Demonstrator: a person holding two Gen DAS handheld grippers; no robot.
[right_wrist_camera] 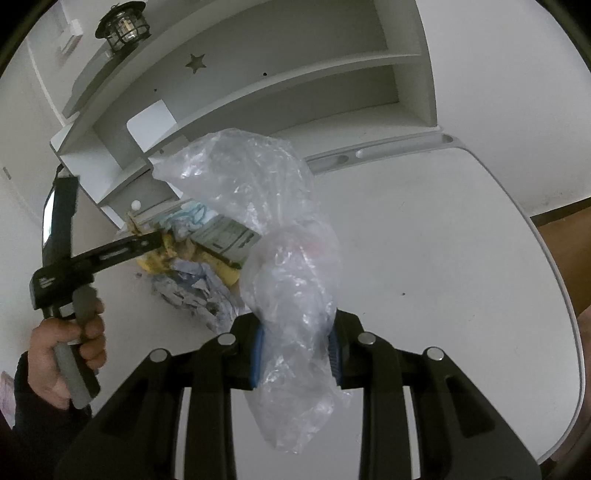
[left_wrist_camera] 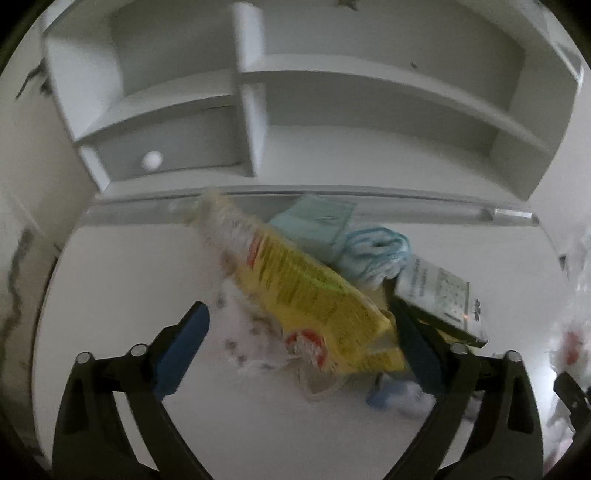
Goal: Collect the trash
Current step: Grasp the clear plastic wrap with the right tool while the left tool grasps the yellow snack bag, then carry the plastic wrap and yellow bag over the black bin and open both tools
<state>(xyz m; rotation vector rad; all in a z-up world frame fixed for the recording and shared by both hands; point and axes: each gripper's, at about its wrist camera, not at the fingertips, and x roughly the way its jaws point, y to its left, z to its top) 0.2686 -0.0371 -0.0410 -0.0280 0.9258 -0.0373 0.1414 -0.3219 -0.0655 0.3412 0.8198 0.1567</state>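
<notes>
white desk [right_wrist_camera: 424,236] — trash pile [right_wrist_camera: 192,280], mid-surface

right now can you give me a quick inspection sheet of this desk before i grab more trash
surface: white rounded desk top, bare on its right side
job's things: flat yellow printed packet lies between the open left tongs; crumpled clear plastic bag is pinched in the right tongs
clutter: rolled light blue cloth, pale green paper sheet, white printed carton and crumpled bluish paper, all piled together
grippers: left open, right shut on the bag
cables: nothing seen
surroundings: white shelf unit behind the desk, black cage lantern on top of it
</notes>
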